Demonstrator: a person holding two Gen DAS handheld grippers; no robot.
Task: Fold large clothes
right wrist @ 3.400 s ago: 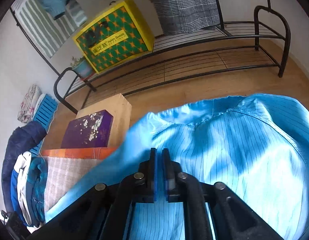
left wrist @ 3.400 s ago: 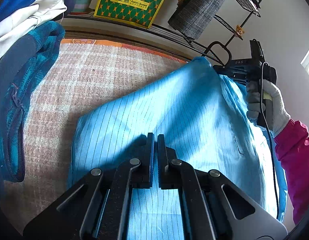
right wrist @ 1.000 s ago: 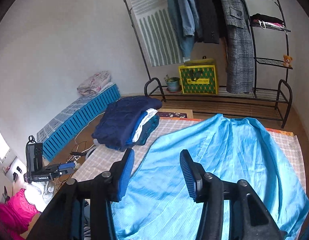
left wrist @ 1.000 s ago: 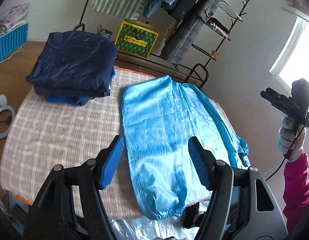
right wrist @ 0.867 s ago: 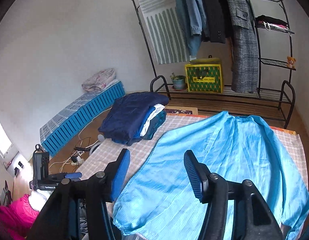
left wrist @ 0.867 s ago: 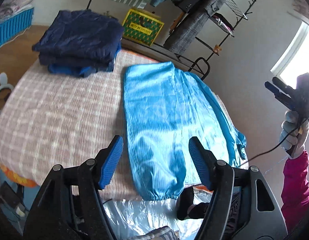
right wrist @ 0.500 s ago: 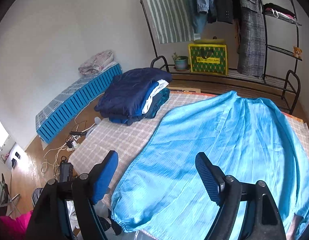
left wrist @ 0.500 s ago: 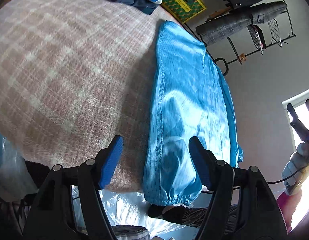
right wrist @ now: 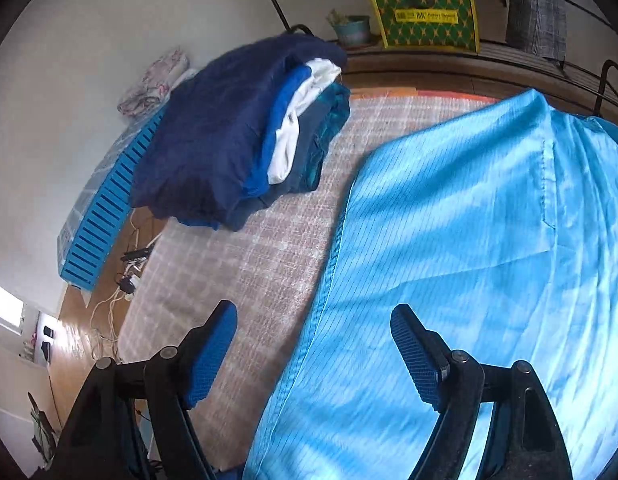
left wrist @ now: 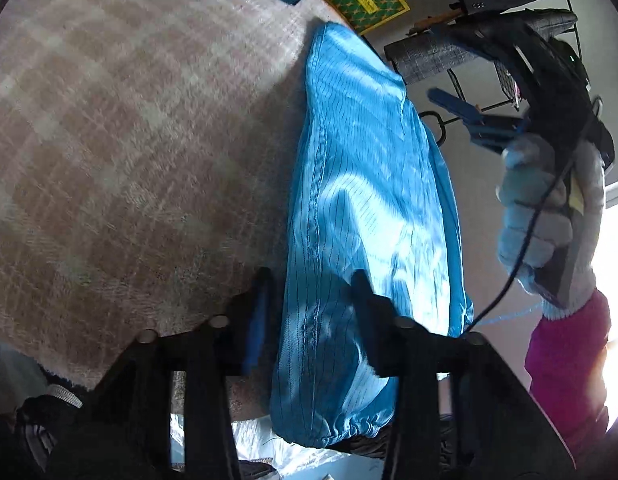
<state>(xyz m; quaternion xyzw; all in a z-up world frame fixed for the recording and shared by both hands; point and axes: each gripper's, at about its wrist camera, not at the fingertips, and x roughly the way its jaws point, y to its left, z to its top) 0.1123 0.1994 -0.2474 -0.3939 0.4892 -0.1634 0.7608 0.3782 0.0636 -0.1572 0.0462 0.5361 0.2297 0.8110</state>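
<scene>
- Two grippers are spread wide and grip nothing.
- The left gripper [left wrist: 311, 312] sits low over the cuffed end of the light blue striped garment [left wrist: 361, 208], its fingers straddling the cloth's left seam.
- The garment lies lengthwise on the checked blanket [left wrist: 121, 152], its gathered cuff hanging past the near edge.
- The right gripper [right wrist: 315, 354] hovers above the garment's [right wrist: 469, 260] left edge.
- A stack of folded clothes [right wrist: 245, 132] rests on the blanket's [right wrist: 237, 272] far left, apart from the garment.

The garment [right wrist: 469, 240] lies on the blanket [right wrist: 249, 260], right of the folded stack [right wrist: 237, 136].
</scene>
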